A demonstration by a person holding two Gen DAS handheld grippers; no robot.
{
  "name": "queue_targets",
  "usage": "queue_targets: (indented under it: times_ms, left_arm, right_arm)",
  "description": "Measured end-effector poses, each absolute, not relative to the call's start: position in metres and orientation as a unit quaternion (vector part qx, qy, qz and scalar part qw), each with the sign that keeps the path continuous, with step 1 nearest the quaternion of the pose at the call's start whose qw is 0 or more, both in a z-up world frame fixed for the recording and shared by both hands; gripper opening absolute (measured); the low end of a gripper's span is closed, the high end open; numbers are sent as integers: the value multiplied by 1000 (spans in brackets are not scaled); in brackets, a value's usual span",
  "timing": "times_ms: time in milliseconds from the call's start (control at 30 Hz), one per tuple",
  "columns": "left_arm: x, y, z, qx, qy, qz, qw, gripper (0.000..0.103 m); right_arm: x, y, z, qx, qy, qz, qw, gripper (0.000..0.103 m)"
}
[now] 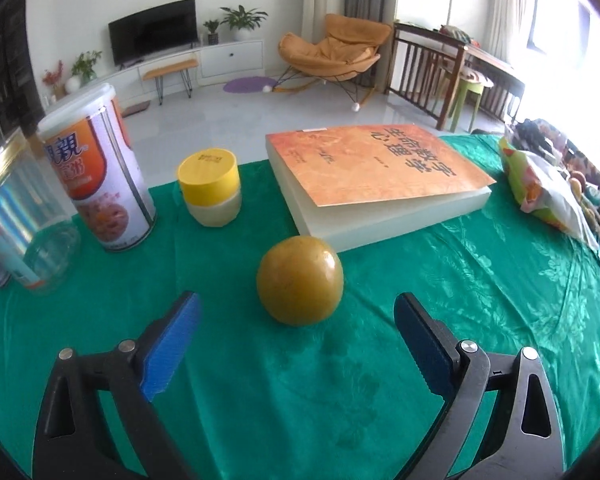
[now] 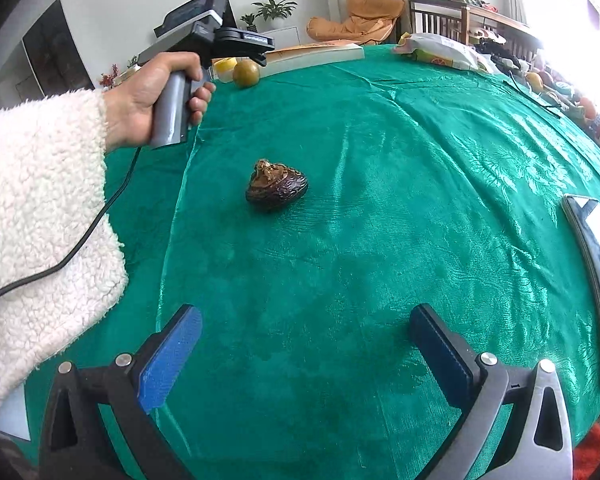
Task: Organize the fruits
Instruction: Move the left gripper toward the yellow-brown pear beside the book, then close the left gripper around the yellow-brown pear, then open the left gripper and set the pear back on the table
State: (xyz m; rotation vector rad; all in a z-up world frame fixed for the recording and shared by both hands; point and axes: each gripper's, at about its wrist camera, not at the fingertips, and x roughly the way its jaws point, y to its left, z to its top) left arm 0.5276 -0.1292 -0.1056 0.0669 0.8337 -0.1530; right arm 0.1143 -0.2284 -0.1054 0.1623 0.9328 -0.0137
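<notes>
Jars first, far left of the left wrist view: a clear jar (image 1: pixel 28 232) with a gold rim stands at the edge, and just beside it a tall can (image 1: pixel 96 168) with a white lid and orange label. Next along, a short pot with a yellow lid (image 1: pixel 210 188) sits on the green tablecloth (image 1: pixel 300 380). Then the round yellow-green fruit (image 1: pixel 300 280), resting on the cloth right at the near corner of a thick orange book (image 1: pixel 372 176), very close to it, contact unclear. The left gripper (image 1: pixel 298 322) has its blue pads spread wide, empty, and the fruit sits just ahead of the gap between them. Far right, a crinkled snack bag (image 1: pixel 540 184) lies near the table edge.

Over to the right wrist view, again from the left: a fluffy white sleeve (image 2: pixel 40 220), then the person's left hand (image 2: pixel 152 92) wrapped around the grey handle of the other gripper, a black cable (image 2: pixel 96 220) trailing down from it. Just past that tool's tip, the same yellow-green fruit shows small and far, next to the book. Mid-table, a dark, wrinkled fruit (image 2: pixel 276 190) with a brownish top lies alone on the cloth, well apart from the round one. The right gripper (image 2: pixel 306 330) is also wide open and holds nothing; the dark fruit lies ahead of it, slightly left of centre. At the right edge, a phone (image 2: pixel 596 264) rests flat on the cloth.
</notes>
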Motion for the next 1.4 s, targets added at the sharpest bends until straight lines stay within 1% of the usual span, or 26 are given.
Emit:
queue_targets:
  times_ms: [100, 133, 167, 200, 267, 367, 600, 733, 833, 900, 933, 1000, 1033, 1067, 1133, 1233, 1400]
  left_arm:
    - [538, -127, -116, 27, 403, -57, 913, 95]
    - [540, -123, -118, 20, 404, -58, 913, 69]
    - [542, -121, -121, 6, 414, -79, 907, 51]
    - [539, -118, -122, 3, 415, -75, 907, 49]
    - [525, -111, -118, 0, 407, -67, 911, 49]
    - [486, -90, -105, -17, 405, -64, 912, 49]
    - [333, -41, -63, 11, 403, -74, 912, 49]
    - [258, -20, -78, 3, 437, -79, 896, 49]
    - [229, -17, -100, 11, 448, -74, 891, 49]
    - [222, -14, -115, 0, 459, -68, 886, 50]
    - [219, -13, -118, -5, 455, -64, 888, 52]
    - [212, -13, -120, -2, 443, -48, 895, 69]
    - [210, -12, -121, -4, 440, -43, 897, 84]
    - [208, -10, -122, -4, 438, -38, 898, 89]
    - [207, -6, -126, 4, 442, -22, 897, 89]
    - [207, 1, -129, 5, 445, -15, 896, 97]
    - [208, 0, -131, 12, 447, -13, 894, 102]
  right_arm:
    - [115, -227, -105, 76, 449, -5, 890, 103]
    - [115, -228, -105, 77, 448, -4, 891, 103]
    - [115, -228, -105, 79, 448, -4, 891, 103]
    - [115, -229, -105, 80, 447, -4, 891, 103]
    - [116, -229, -105, 80, 447, -5, 891, 103]
    - [117, -230, -105, 84, 446, -4, 891, 103]
    - [114, -243, -103, 132, 434, -5, 891, 103]
    - [112, -242, -103, 124, 434, -17, 892, 103]
    - [108, -241, -103, 126, 433, -25, 892, 103]
    - [107, -239, -103, 120, 434, -29, 892, 103]
    - [107, -237, -103, 113, 436, -31, 892, 103]
    - [107, -234, -104, 101, 439, -33, 892, 103]
    - [107, -234, -104, 99, 440, -33, 892, 103]
    - [107, -234, -104, 99, 440, -33, 892, 103]
    - [107, -237, -104, 106, 439, -29, 892, 103]
    - [105, -242, -103, 126, 434, -22, 892, 103]
    - [100, -255, -97, 178, 413, -1, 893, 103]
